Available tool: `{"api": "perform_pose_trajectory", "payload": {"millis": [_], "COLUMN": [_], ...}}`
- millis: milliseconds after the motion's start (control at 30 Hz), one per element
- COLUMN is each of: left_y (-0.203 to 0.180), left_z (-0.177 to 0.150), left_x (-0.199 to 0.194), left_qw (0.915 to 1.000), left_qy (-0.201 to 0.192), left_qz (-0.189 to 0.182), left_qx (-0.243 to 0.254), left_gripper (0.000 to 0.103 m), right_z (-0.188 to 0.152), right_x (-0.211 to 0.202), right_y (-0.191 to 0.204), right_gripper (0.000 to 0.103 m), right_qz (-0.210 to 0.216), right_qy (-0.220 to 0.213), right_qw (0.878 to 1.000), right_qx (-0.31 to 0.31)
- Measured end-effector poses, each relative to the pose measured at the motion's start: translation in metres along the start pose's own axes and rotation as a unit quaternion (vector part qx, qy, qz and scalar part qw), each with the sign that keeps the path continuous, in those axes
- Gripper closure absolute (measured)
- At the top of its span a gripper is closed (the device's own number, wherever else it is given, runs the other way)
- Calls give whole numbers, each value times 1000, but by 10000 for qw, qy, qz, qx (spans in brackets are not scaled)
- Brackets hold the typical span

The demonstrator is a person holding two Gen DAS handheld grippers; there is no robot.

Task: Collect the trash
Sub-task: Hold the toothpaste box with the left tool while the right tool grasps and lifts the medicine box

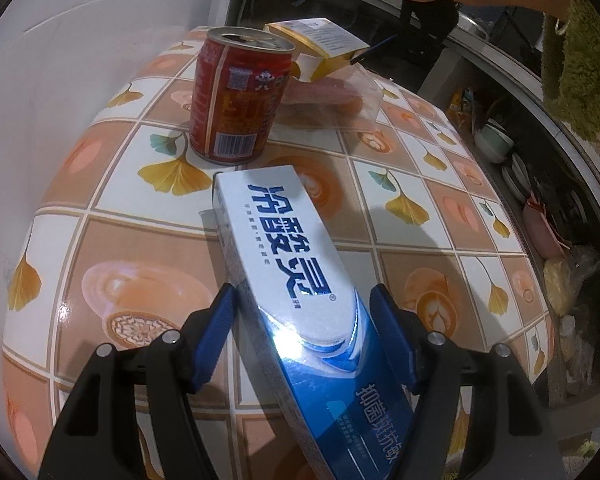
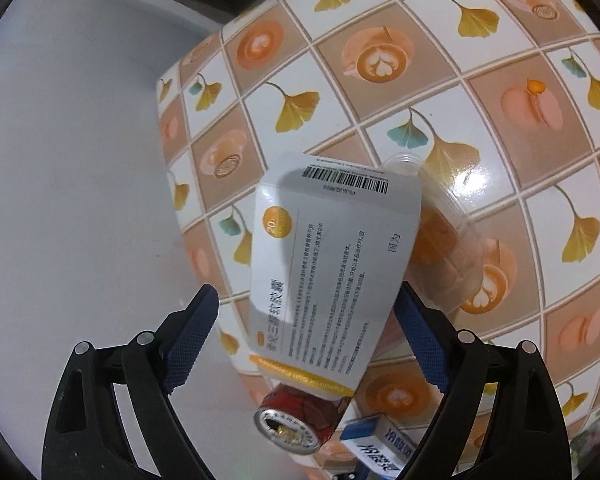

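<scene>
Tablecloth [image 1: 148, 236] | toothpaste box [image 1: 300, 280] between left fingers [image 1: 216, 340] | can [image 1: 236, 96] ahead

From my left wrist cam, the toothpaste box [image 1: 296, 276] lies nearest on the table [image 1: 432, 220], the can [image 1: 236, 96] stands behind it, and the medicine box [image 1: 320, 40] sits farther right.

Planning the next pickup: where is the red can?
In the left wrist view, the red can stands upright on the tiled table, just beyond the toothpaste box.
</scene>
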State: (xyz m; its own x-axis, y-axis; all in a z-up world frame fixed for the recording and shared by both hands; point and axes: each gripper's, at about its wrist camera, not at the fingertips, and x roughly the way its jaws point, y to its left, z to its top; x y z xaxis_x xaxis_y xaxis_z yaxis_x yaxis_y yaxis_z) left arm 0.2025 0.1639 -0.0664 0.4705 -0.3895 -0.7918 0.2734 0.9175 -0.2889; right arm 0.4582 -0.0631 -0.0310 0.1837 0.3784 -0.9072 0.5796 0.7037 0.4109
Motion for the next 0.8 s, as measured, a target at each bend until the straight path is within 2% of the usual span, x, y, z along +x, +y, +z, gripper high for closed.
{"api": "perform_pose_trajectory", "payload": {"millis": [133,233,267,367,500,600,700,800], "left_y": [1,1,2,3,4,4,4,4], "left_z": [0,0,0,1,0,0,0,0], "left_x": [0,0,-1,-1,-2,-1,-2,-2], "left_qw": [10000,10000,10000,9999,9998,9999,9999,9999], "left_qy": [-7,-15,-13,-9,-16,-11,-8,-4], "left_qz": [-46,-61,-77,-117,-151,-151,-149,-123], "left_qx": [-54,-44,-49,-74,-90,-81,-87,-86], "left_gripper": [36,36,36,36,36,36,36,36], "right_z": [-4,-7,-8,-10,-12,-17,-19,-21], "right_x": [7,10,10,12,12,11,11,13], "right_y": [5,10,13,22,32,40,40,39], "right_gripper": [18,20,25,27,27,28,27,21], "right_qz": [-451,-634,-637,-763,-1039,-1348,-1555,-1604], "right_qy": [-210,-304,-305,-335,-297,-257,-311,-274], "right_qw": [9986,9967,9957,9896,9718,9494,9385,9340], "right_qx": [-184,-410,-596,-1176,-2094,-2825,-3069,-3182]}}
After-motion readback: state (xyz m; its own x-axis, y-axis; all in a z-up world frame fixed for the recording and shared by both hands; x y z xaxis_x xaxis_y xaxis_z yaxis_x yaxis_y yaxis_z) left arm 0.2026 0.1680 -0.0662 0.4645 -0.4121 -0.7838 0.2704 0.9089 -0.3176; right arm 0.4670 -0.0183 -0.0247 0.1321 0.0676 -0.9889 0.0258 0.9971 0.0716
